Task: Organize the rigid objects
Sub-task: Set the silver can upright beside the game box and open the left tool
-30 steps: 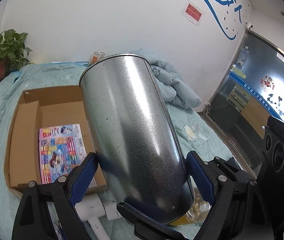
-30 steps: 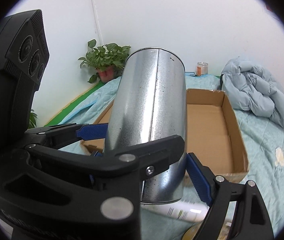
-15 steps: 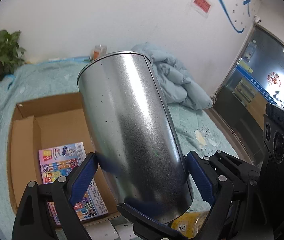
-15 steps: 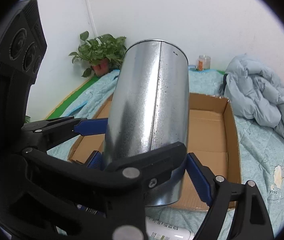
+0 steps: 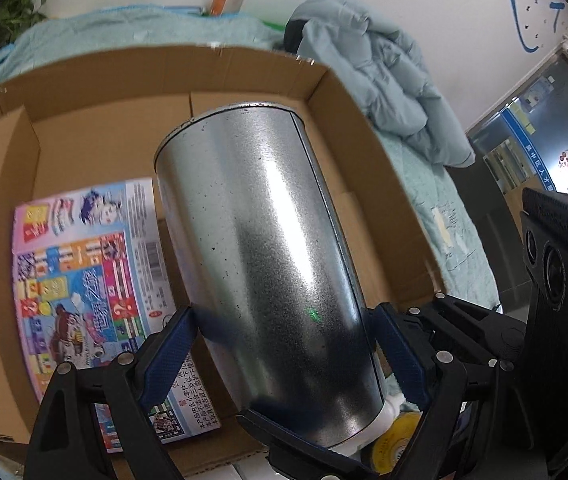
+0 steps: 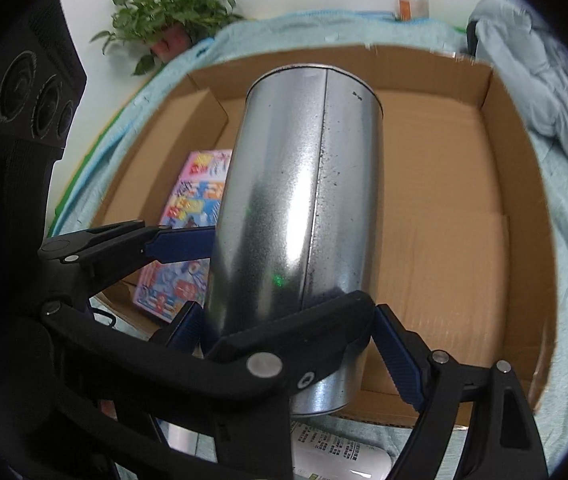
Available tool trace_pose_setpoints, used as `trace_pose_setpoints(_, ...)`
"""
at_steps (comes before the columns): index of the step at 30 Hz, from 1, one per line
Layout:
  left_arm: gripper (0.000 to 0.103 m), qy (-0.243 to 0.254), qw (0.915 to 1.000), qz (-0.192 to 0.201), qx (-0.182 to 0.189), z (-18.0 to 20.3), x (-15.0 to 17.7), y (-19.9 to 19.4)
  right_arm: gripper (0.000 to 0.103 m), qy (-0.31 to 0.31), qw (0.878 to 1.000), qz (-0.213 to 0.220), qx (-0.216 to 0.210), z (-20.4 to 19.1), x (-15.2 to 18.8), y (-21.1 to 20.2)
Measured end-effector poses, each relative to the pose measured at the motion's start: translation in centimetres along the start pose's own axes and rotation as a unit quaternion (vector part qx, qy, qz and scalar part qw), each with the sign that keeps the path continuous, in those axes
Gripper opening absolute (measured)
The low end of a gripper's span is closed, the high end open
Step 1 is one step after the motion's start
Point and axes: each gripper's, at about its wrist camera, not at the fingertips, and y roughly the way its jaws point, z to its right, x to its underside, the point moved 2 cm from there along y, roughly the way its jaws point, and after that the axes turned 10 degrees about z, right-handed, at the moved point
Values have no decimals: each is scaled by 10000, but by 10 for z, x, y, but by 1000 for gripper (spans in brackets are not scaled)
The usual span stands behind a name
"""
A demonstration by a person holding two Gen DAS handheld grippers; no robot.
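Speckled metal cylinder (image 5: 268, 264) clamped by both tools (image 5: 284, 344) (image 6: 284, 336), over cardboard box (image 6: 464, 208)

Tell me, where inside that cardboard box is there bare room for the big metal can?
The cardboard box floor is bare between the colourful flat box and the right wall, and along the back wall. The left side is taken. Both grippers hold the metal can above.

Both wrist fisheye views look steeply down along their own fingers, close upon the tall galvanised metal cylinder (image 5: 268, 264) (image 6: 304, 208). The left view stands left of it, the right view right. Both share the open brown cardboard box (image 5: 368, 168) (image 6: 496, 152) beyond it.
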Motion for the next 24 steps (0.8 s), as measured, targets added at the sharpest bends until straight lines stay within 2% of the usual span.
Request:
trace_pose_setpoints(2, 88, -120, 9996, -225, 153, -9, 6, 11, 86, 22, 9996, -283, -79, 2, 5, 12)
trace_pose_setpoints(5, 88, -312, 9986, -319, 281, -22, 16, 21, 86, 93, 9987, -429, -245, 7, 10, 19)
trace_pose_setpoints(8, 87, -178, 9992, -323, 166, -25, 19, 22, 86, 382, 9963, -536, -558, 15, 14, 18)
trace_pose_setpoints(9, 83, -138, 9994, -304, 90, -26, 19, 21, 86, 388, 9959, -561, -586, 14, 15, 16)
trace_pose_setpoints(12, 79, -258, 9992, -249, 175, -33, 16, 16, 86, 315, 9972, -462, -503, 15, 9, 4)
trace_pose_setpoints(13, 78, -275, 9992, -194, 209, -35, 16, 13, 84, 299, 9974, -405, -516, 15, 7, -1)
trace_pose_setpoints(14, 76, -250, 9993, -162, 226, -36, 17, 11, 78, 275, 9976, -355, -529, 14, 7, -4)
trace_pose_setpoints(16, 75, -184, 9996, -112, 207, -37, 20, 5, 60, 171, 9976, -381, -559, 11, 7, -6)
trace_pose_setpoints(21, 70, -353, 9990, -91, 271, -42, 27, -8, 62, 49, 9988, -365, -331, 3, 8, -4)
trace_pose_setpoints(23, 68, -314, 9994, 101, 70, -42, 30, -23, 63, 88, 9989, -358, -281, 2, 9, -5)
trace_pose_setpoints(24, 68, -192, 9990, 369, -140, -40, 31, -36, 63, 94, 9990, -368, -244, 2, 10, -6)
